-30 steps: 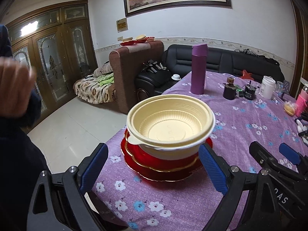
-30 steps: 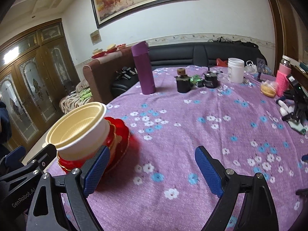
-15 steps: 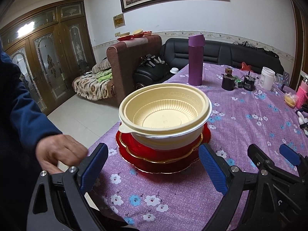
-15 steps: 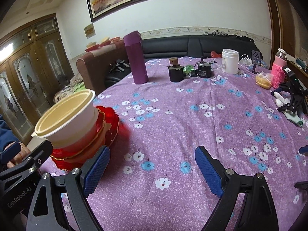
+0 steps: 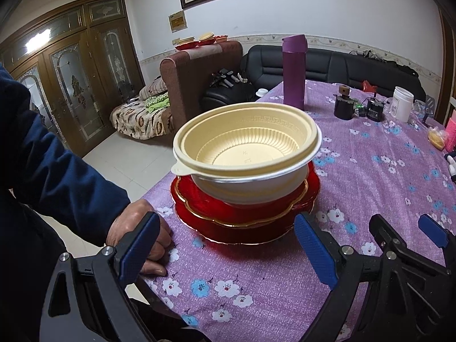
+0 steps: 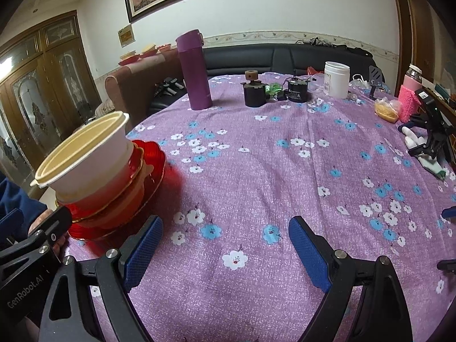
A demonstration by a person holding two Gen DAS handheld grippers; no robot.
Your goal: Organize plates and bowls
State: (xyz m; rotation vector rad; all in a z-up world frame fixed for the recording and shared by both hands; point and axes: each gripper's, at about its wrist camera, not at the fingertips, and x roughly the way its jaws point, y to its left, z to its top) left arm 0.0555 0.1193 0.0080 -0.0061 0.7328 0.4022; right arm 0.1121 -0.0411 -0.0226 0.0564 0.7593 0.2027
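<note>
Bowl (image 5: 246, 154) stacked on red plates (image 5: 245, 219) at table (image 5: 370, 188) edge.
Left gripper (image 5: 225, 245) and right gripper (image 6: 225, 245) are held released, nothing grasped; a hand (image 5: 136, 228) is rested beside the plates.

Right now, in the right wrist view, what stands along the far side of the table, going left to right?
Purple flask → black pot with cork knob → black round device → white jar → pink-sleeved bottle.

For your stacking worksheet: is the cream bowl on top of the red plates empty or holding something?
Empty. The left wrist view looks straight into the cream bowl: its ribbed wall and bare floor show, with nothing inside.
</note>
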